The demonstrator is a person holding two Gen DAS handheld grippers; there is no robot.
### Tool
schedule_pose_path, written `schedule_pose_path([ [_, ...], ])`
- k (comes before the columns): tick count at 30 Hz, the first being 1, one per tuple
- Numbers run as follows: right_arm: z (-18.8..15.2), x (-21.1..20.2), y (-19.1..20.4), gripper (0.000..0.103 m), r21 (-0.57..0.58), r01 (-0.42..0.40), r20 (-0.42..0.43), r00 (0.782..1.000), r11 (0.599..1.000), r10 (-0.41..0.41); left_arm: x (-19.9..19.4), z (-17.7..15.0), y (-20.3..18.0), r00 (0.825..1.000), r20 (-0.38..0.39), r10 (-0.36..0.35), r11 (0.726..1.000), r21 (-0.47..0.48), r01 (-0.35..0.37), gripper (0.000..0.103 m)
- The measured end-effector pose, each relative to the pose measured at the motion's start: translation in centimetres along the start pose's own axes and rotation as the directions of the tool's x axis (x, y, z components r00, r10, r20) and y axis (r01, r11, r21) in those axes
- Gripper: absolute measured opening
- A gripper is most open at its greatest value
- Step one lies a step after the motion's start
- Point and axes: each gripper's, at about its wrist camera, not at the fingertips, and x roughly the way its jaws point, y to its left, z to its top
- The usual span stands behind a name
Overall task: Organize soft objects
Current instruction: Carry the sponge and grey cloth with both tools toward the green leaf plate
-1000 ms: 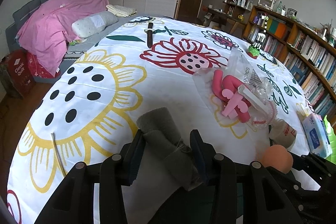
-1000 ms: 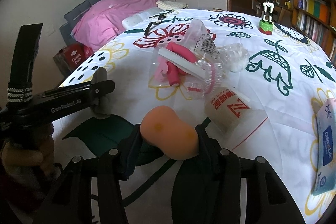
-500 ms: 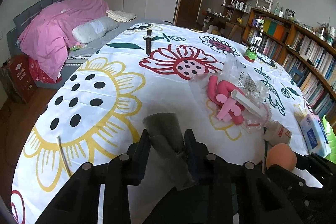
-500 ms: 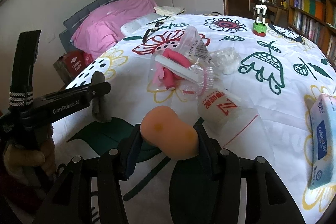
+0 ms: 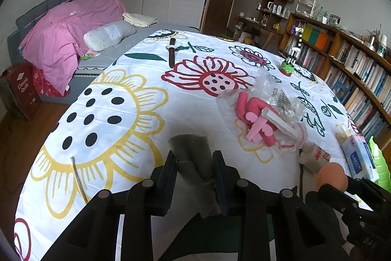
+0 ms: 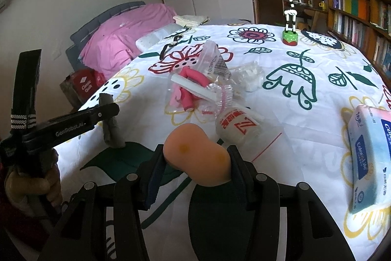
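Both tongs are seen clamped on soft things. Between the pads of the left gripper (image 5: 194, 177) a folded grey cloth (image 5: 193, 158) is pinched, its top standing upright above the fingers and its lower end hanging below them; the jaws are closing on it. By the right gripper (image 6: 193, 166) a peach makeup sponge (image 6: 196, 154) is gripped at its waist, the rounded end pointing up toward 11 o'clock.

Each gripper is pointed downward over the flowered tablecloth (image 5: 117, 114). In the right wrist view the left gripper is seen at 9 o'clock, and a hand (image 6: 36, 185) is wrapped round its handle. In the left wrist view the sponge is seen at 4 o'clock.

Compared with a second ago, the left fingers have been drawn closer together and the cloth is squeezed narrower; the sponge is held as before.

At 1 o'clock of the cloth, well apart, a clear bag of pink foam rollers (image 5: 256, 119) is laid, with a white bar across it. Near it a small bag with red print (image 6: 238, 126) is seen, and a tissue pack (image 6: 369, 163) at 3 o'clock. A wristwatch (image 5: 172, 53) is laid far off at 12 o'clock.

The lower end of the cloth is hidden by the gripper body, and the print on the bags cannot be read fully.
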Motion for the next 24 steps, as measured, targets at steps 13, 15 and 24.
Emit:
schedule_pose_path([
  [13,0.1,-2.1,-1.3,0.052,0.033,0.025,0.052,0.998,0.999,-0.027,-1.3,0.4,-1.7,0.999,0.025,-0.03,0.999,0.034,0.029,0.03],
  [15,0.3,-2.7,-1.7,0.052,0.038,0.033,0.069,0.997,0.999,-0.036,-1.5,0.5,-2.1,0.999,0.03,-0.034,0.999,0.043,0.033,0.03],
  [24,1.2,-6.3,-5.0,0.052,0.101,0.104,0.16,0.98,0.989,-0.12,-1.9,1.2,-4.6,0.997,0.041,-0.07,0.994,0.085,0.067,0.03],
])
